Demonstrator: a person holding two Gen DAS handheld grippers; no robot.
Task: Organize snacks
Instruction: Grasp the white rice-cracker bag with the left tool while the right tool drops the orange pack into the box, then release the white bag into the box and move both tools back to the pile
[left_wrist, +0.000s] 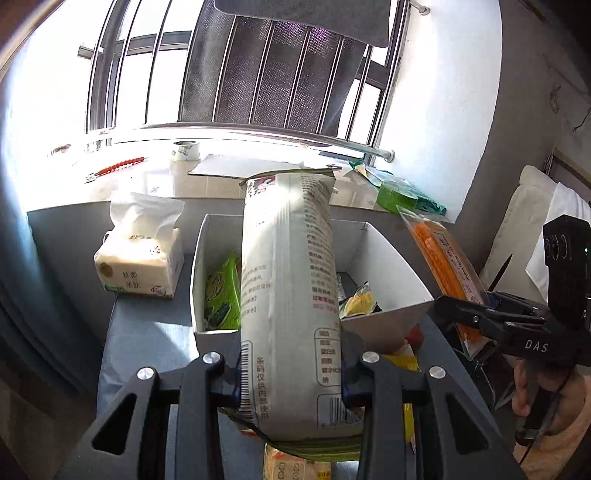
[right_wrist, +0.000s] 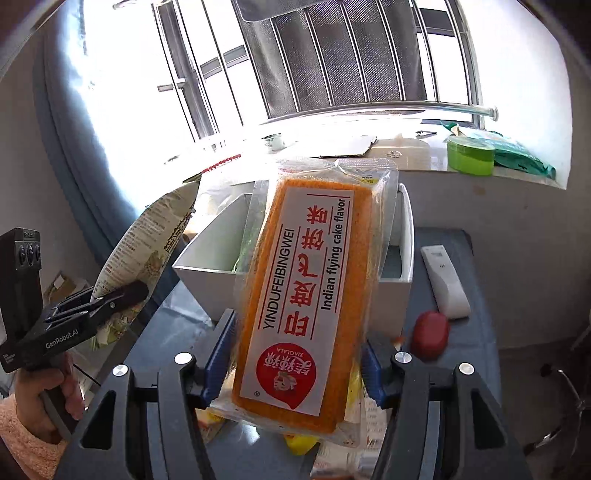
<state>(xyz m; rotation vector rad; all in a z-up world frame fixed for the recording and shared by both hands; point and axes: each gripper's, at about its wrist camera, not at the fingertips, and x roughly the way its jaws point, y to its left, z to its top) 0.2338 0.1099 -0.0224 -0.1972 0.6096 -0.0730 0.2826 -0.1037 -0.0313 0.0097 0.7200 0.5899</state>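
The table (left_wrist: 147, 339) carries a white box (left_wrist: 384, 258), the landmark here, already holding a green packet (left_wrist: 221, 291) and a yellow packet (left_wrist: 360, 299). Left of the box sits a tissue pack (left_wrist: 142, 258); right of it lies a white remote (right_wrist: 443, 280), with a red round thing (right_wrist: 430, 334) nearer the camera.

Above the box's near wall, the left gripper (left_wrist: 291, 373) has its fingers clamped on the lower part of a tall white snack bag (left_wrist: 288, 280), probably light, puffy and crushable. Just right of the box, the right gripper (right_wrist: 295, 363) grips an orange cake packet (right_wrist: 306, 295) by its long sides; it looks soft inside slippery film, so a gentle hold low on the body suits it.
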